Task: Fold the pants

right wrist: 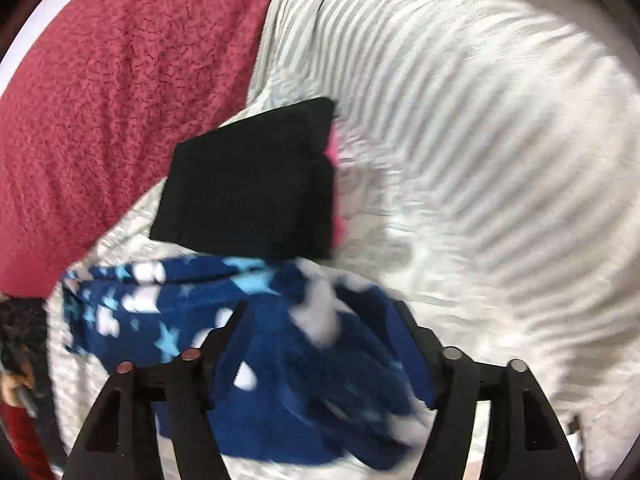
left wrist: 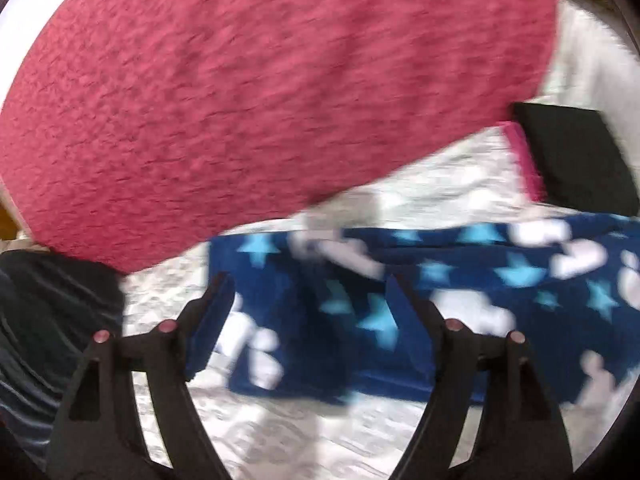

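pants [left wrist: 460,304]: blue star-print fleece, laid as a folded band on the white quilt [left wrist: 280,432], lower centre of both views; long axis runs left-right across each frame.
left gripper [left wrist: 310,296]: jaws wide, nothing clamped; left end of the band is seen between and just beyond the fingers.
right gripper [right wrist: 320,324]: jaws wide, nothing pinched; bunched right end lies between the fingers.
nearer hand: neither judged closer, one per end.
next fold: likely end-to-end along the long axis.
behind: black folded cloth [right wrist: 248,184], red blanket [left wrist: 260,92].
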### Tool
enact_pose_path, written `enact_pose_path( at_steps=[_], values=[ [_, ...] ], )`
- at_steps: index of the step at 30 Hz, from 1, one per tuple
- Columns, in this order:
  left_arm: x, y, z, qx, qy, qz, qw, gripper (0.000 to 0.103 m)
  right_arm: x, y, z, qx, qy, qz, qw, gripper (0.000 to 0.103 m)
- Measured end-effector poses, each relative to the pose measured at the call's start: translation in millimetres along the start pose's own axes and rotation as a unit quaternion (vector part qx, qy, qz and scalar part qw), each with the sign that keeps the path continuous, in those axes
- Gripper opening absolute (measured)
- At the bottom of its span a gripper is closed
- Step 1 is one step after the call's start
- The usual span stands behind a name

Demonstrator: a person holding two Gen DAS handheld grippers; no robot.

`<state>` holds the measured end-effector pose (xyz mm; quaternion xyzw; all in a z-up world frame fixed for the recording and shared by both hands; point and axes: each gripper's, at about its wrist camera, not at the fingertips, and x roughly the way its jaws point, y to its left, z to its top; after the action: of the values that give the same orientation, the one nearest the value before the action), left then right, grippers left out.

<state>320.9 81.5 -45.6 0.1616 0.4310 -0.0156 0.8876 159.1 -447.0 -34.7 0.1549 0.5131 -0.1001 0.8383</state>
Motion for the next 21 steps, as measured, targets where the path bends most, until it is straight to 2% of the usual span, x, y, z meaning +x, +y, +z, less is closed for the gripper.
enact_pose_path(
  at_steps=[1, 3, 6, 8, 11, 12, 13, 14, 16, 18, 19, 20, 21],
  values=[
    [-12, -16, -6, 0.012, -0.008, -0.030, 0.9995, 0.078, -6, 1, -13, -0.015, -0.007, -0.022, 1.000, 0.076],
    [-25, -45, -16, 0.034, -0.014, -0.067, 0.9971, 0.078, -11, -4, -42, -0.056, -0.019, -0.054, 0.997, 0.078],
    [-33, -101, -31, 0.071, -0.004, -0.124, 0.9897, 0.078, 3, -5, -71, -0.106, -0.021, -0.071, 0.992, 0.079],
    [-34, -141, -40, 0.103, 0.006, -0.152, 0.9830, 0.078, 16, -8, -77, -0.104, -0.011, -0.070, 0.992, 0.079],
    [-35, -197, -55, 0.149, 0.015, -0.177, 0.9727, 0.078, 33, -13, -74, -0.078, -0.014, -0.027, 0.996, 0.079],
    [-36, -209, -57, 0.159, 0.019, -0.183, 0.9700, 0.078, 37, -13, -74, -0.073, -0.018, -0.024, 0.997, 0.070],
    [-33, -229, -62, 0.175, 0.026, -0.191, 0.9655, 0.078, 41, -17, -73, -0.064, -0.017, -0.024, 0.997, 0.031],
    [-33, -242, -66, 0.186, 0.030, -0.193, 0.9629, 0.078, 42, -22, -72, -0.048, -0.012, -0.018, 0.999, 0.021],
    [-27, -268, -73, 0.214, 0.036, -0.184, 0.9586, 0.078, 37, -50, -64, 0.029, -0.037, 0.024, 0.999, 0.019],
    [-18, -284, -74, 0.226, 0.034, -0.172, 0.9582, 0.078, 37, -90, -53, 0.110, -0.047, 0.063, 0.991, 0.018],
    [-14, -286, -72, 0.224, 0.035, -0.170, 0.9591, 0.078, 44, -107, -48, 0.141, -0.036, 0.069, 0.987, 0.019],
    [-9, -286, -69, 0.211, 0.041, -0.177, 0.9604, 0.078, 58, -122, -45, 0.164, -0.004, 0.077, 0.983, 0.022],
    [-5, -282, -65, 0.193, 0.051, -0.189, 0.9615, 0.078, 81, -135, -45, 0.183, 0.047, 0.085, 0.978, 0.030]
  ],
)
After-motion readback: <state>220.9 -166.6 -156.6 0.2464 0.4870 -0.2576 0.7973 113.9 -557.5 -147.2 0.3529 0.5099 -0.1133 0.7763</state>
